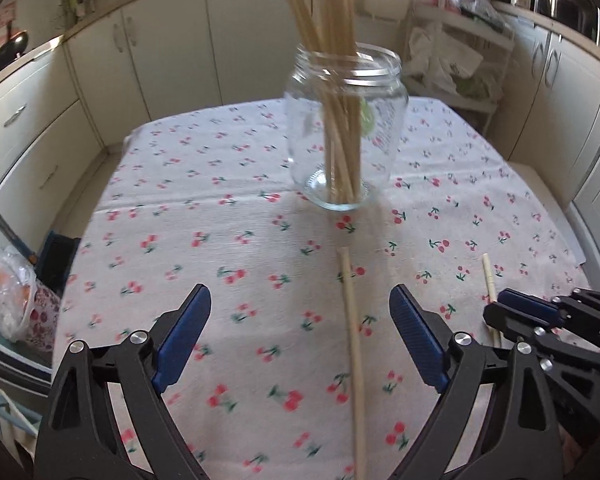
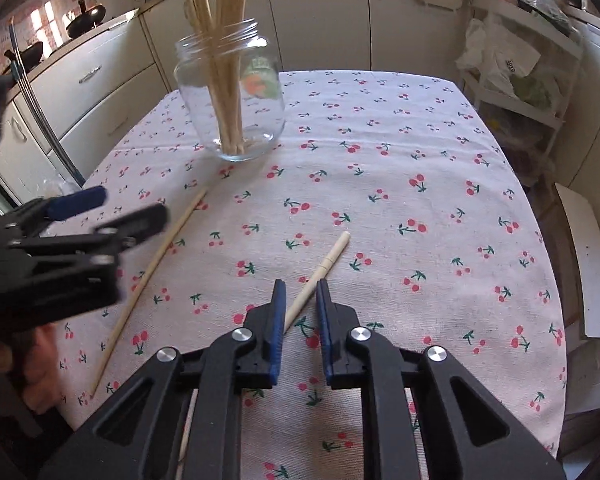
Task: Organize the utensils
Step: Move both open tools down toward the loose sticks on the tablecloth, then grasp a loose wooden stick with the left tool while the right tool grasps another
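A glass jar [image 1: 380,120] [image 2: 268,120] stands upright on the cherry-print tablecloth [image 1: 220,208], with several wooden chopsticks [image 1: 340,136] [image 2: 228,92] in it. My left gripper [image 1: 300,294] [image 2: 118,210] is open wide above a loose chopstick [image 1: 352,336] [image 2: 156,256] that lies flat between its fingers, nearer the right one. My right gripper [image 2: 300,285] [image 1: 500,308] has its jaws close together around a second loose chopstick [image 2: 328,260] [image 1: 489,280]. A small gap shows on each side of that stick, which rests on the cloth.
Cream kitchen cabinets [image 1: 160,52] ring the table. A white rack with bags [image 2: 516,76] stands at the far right. A plastic bag and a patterned cup [image 1: 16,300] sit off the table's left edge. A hand [image 2: 40,364] holds the left gripper.
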